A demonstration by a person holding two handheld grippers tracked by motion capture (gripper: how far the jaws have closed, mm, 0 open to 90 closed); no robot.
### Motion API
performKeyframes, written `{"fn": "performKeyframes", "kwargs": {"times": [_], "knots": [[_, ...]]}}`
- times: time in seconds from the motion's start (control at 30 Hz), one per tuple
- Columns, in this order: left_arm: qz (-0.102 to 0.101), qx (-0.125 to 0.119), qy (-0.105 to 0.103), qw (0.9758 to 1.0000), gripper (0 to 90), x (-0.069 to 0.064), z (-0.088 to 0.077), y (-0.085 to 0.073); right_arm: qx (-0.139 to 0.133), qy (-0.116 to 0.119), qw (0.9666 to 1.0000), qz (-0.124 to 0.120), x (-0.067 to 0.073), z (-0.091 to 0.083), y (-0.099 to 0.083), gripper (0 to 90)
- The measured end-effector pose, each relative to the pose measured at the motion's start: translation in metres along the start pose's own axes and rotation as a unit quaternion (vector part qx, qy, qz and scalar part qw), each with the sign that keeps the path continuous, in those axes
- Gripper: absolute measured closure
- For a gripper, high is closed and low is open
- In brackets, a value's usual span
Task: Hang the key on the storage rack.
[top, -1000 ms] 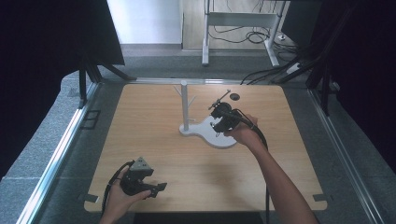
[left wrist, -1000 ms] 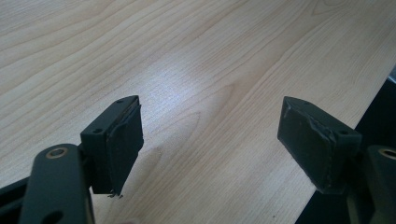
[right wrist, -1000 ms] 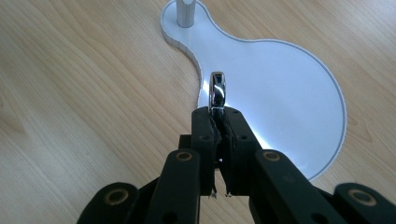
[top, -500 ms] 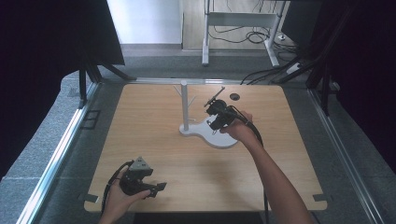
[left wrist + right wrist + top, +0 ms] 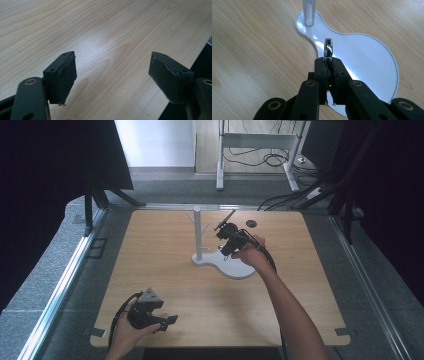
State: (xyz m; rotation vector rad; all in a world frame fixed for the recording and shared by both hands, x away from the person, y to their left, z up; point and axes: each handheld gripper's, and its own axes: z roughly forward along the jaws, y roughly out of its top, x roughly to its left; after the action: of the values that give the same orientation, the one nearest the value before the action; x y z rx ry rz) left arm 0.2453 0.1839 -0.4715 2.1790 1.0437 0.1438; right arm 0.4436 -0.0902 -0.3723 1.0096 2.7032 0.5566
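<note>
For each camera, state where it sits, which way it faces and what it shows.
High view: above the near edge, facing forward and down on the table; both forearms, left hand-held gripper, right hand-held gripper.
Left gripper view: along open jaws over bare wood.
Right gripper view: along shut jaws pinching a metal ring above the white stand, shared with the high view.

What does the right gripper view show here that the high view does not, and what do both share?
Right gripper view alone: a shiny silver ring pinched edge-on between the closed jaws of the right gripper, above the white base; in the high view it is too small to tell.

High view alone: the left gripper resting near the table's front edge, the stand's upright post with thin branches at its top, and a small dark disc near the far edge.

Both: the white gourd-shaped stand base on the wooden tabletop.
</note>
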Motion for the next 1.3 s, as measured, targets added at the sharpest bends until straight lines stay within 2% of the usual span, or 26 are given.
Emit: {"fn": "performKeyframes", "kwargs": {"times": [0.2, 0.3, 0.6, 1.3], "knots": [[0.001, 0.002, 0.000, 1.0000, 22.8, 0.000, 0.000, 0.000, -0.001, 0.002, 1.0000, 0.004, -0.001, 0.002, 0.004, 84.5], [0.001, 0.002, 0.000, 1.0000, 22.8, 0.000, 0.000, 0.000, 0.003, 0.000, 1.0000, -0.002, -0.001, 0.005, 0.004, 84.6], [-0.001, -0.002, 0.000, 1.0000, 22.8, 0.001, -0.001, 0.000, 0.001, -0.002, 1.0000, 0.009, -0.004, 0.008, 0.007, 84.6], [-0.002, -0.004, 0.000, 1.0000, 22.8, 0.003, -0.004, -0.001, 0.002, -0.008, 0.9999, 0.013, -0.012, 0.011, 0.028, 84.6]]}}
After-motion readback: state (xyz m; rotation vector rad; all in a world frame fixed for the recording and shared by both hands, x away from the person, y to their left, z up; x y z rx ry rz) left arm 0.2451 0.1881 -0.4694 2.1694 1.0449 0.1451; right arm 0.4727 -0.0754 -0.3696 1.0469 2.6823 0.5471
